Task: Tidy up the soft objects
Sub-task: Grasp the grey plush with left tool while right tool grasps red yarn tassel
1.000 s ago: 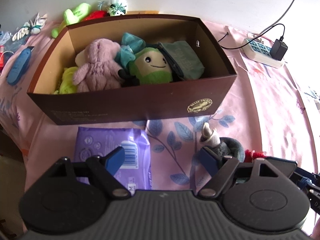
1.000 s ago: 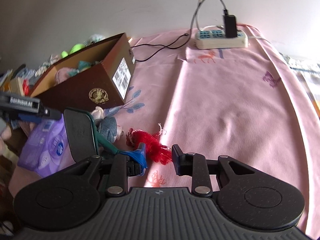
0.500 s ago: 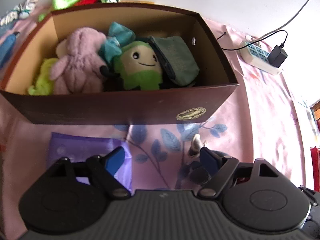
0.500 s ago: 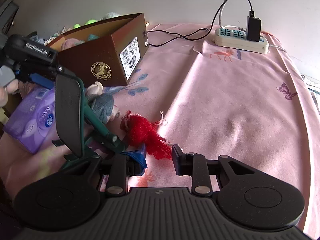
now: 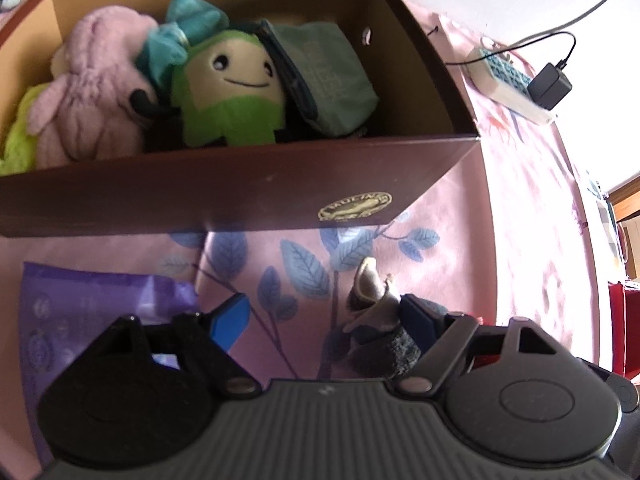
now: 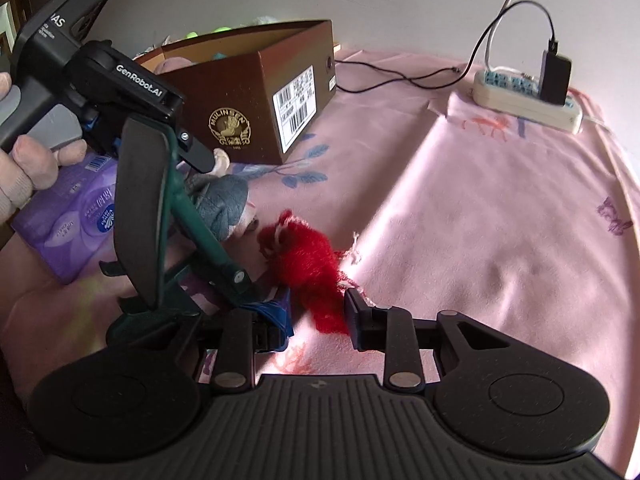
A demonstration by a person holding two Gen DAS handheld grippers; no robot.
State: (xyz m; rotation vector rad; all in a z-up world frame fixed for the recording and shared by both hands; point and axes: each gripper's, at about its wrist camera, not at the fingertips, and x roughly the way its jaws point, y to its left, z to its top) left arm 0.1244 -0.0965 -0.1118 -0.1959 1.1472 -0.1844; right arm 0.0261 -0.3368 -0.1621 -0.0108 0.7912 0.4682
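A brown cardboard box (image 5: 240,196) (image 6: 256,92) holds a pink plush (image 5: 92,88), a green smiling plush (image 5: 232,92) and a teal pouch (image 5: 328,80). A small grey plush toy (image 5: 376,328) (image 6: 220,204) lies on the pink cloth in front of the box. My left gripper (image 5: 324,320) is open, with the grey plush just inside its right finger. A red yarn toy (image 6: 308,256) lies on the cloth. My right gripper (image 6: 318,316) is open around the yarn toy's near end.
A purple tissue pack (image 5: 80,312) (image 6: 76,216) lies left of the grey plush. A white power strip (image 5: 508,84) (image 6: 528,104) with a black charger and cables sits at the far right. More soft toys lie behind the box.
My left gripper has moved forward and closer to the box, with the grey plush now between its fingers. My right gripper has stayed around the red yarn toy.
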